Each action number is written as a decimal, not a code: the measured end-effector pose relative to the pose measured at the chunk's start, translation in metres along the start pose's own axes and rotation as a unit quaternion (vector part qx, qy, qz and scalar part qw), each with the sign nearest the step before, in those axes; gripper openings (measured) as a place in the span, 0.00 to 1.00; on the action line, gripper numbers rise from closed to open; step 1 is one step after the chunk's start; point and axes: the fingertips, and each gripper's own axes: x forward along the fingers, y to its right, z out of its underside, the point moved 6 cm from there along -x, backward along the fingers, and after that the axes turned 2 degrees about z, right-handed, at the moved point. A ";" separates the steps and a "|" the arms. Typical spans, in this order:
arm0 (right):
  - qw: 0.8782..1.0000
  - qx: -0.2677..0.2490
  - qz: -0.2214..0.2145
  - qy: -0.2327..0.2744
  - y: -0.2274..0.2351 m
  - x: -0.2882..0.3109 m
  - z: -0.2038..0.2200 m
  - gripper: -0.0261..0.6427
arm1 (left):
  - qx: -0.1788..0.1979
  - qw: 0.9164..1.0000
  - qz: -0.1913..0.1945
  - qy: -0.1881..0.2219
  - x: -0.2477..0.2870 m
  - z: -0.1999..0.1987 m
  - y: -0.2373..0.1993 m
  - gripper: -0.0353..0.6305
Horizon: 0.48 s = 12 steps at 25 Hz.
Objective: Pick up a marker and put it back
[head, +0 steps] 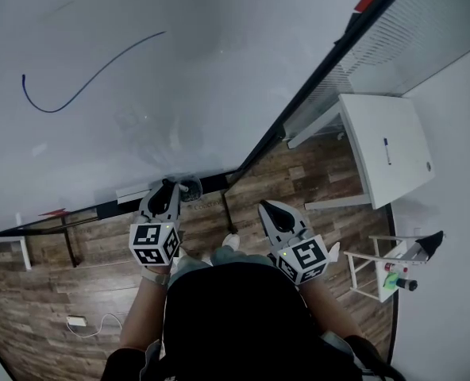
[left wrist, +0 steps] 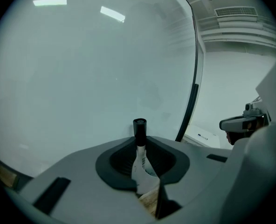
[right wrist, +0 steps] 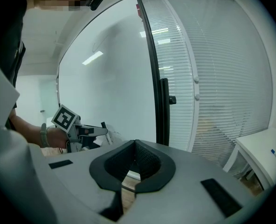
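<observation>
A white marker (left wrist: 140, 154) with a black cap (left wrist: 139, 126) stands upright between the pads of my left gripper (left wrist: 140, 146), which is shut on it. In the head view the left gripper (head: 169, 187) points at the ledge (head: 132, 193) under the whiteboard (head: 187, 78), beside a small round holder (head: 190, 187). My right gripper (head: 267, 207) hangs to the right, over the wood floor. Its jaw tips meet with nothing between them (right wrist: 134, 143). The right gripper view also shows the left gripper (right wrist: 89, 130) with the marker's dark end (right wrist: 104, 127) sticking out.
A blue curved line (head: 84, 82) is drawn on the whiteboard. Black frame posts (head: 298, 101) border it, with window blinds (head: 425, 22) behind. A white table (head: 402, 173) carries a pen (head: 387, 151). A wire rack (head: 390, 270) stands at the right; a charger (head: 76, 321) lies on the floor.
</observation>
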 end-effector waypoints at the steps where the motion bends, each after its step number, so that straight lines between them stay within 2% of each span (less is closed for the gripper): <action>1: 1.000 -0.001 -0.002 0.001 -0.002 0.002 -0.001 0.08 | 0.000 1.000 0.002 0.005 -0.003 -0.003 0.000 0.17; 12: 0.999 -0.013 -0.044 0.022 -0.040 0.028 -0.023 0.08 | 0.006 0.997 0.011 0.082 -0.058 -0.042 -0.006 0.17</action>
